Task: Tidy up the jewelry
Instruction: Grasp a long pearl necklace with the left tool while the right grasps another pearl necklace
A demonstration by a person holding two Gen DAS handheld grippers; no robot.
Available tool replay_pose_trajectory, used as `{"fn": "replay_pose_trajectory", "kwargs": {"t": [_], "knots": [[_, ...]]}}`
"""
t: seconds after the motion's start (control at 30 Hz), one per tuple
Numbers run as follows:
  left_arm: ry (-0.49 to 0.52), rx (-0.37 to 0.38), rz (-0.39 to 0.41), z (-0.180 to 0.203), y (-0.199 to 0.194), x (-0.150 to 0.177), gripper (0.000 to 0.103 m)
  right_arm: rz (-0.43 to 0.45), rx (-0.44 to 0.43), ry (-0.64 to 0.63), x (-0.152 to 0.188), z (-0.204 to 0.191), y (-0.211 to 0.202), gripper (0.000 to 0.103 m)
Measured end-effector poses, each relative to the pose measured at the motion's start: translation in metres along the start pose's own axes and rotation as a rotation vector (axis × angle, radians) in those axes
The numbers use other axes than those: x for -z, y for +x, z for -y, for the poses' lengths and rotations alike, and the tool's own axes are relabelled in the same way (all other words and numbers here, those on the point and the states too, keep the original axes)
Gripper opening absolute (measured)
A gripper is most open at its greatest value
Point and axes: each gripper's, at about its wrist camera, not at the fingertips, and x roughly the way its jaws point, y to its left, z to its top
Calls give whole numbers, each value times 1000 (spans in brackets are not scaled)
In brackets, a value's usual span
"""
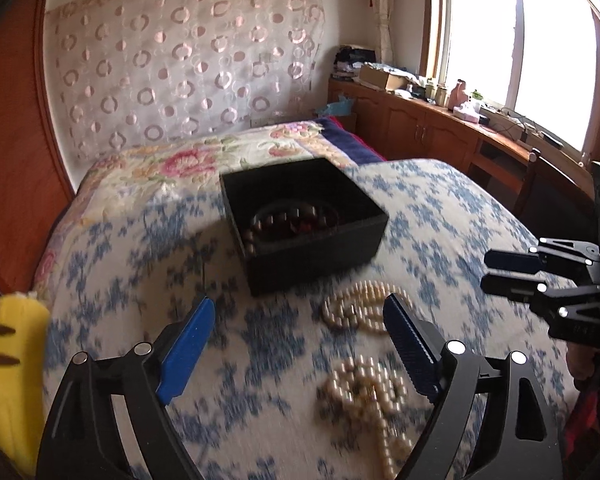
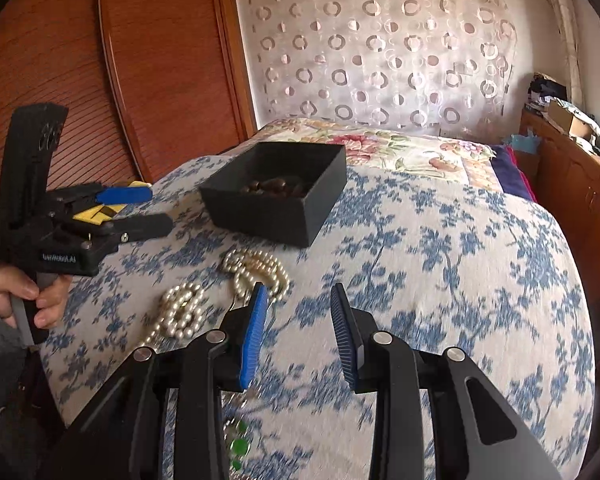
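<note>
A black open box [image 1: 300, 220] [image 2: 276, 196] sits on the blue-flowered bedspread and holds a dark brown bead bracelet [image 1: 288, 224] [image 2: 272, 188]. Two pearl strands lie in front of it: a far one [image 1: 360, 308] [image 2: 256, 270] and a near one [image 1: 364, 392] [image 2: 180, 312]. My left gripper [image 1: 300, 312] [image 2: 160, 208] is open and empty, hovering above the bedspread left of the pearls. My right gripper [image 2: 298, 300] [image 1: 488, 270] is open and empty, to the right of the pearls. A green bead piece [image 2: 238, 444] lies under the right gripper's body.
The bed [image 2: 440, 280] has a floral quilt [image 1: 188, 160] at its far end. A yellow plush toy [image 1: 12, 360] lies at the bed's left edge. A wooden wardrobe [image 2: 100, 60] stands left, a cluttered wooden counter [image 1: 440, 120] under the window right.
</note>
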Motion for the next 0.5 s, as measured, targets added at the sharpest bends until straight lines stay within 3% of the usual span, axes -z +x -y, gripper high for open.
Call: {"fn": "replay_pose_trajectory", "kwargs": {"t": [0.5], "knots": [[5,15,-91,10,-14,60,83,-35,1,-30,16,-19,0,35]]}}
